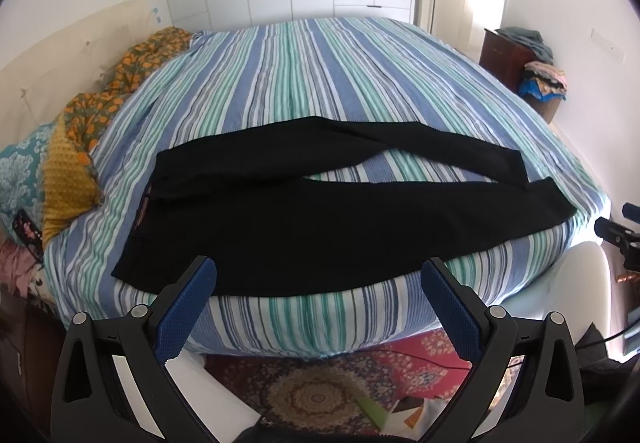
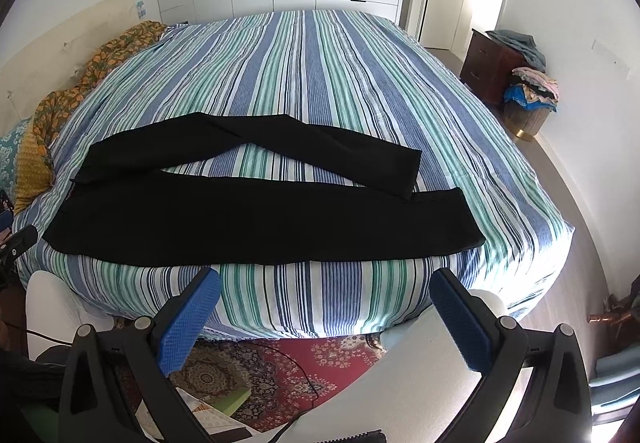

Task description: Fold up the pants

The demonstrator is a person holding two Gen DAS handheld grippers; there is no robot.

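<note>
Since the black pants [image 1: 304, 219] lie flat along the near edge of the striped bed [image 1: 320, 83], waistband to my left and legs splayed in a narrow V with the cuffs just touching, I judge them laid out ready for a first fold. I hold my left gripper [image 1: 319, 275] and right gripper [image 2: 325, 285] short of the cloth, both spread wide, empty.
</note>
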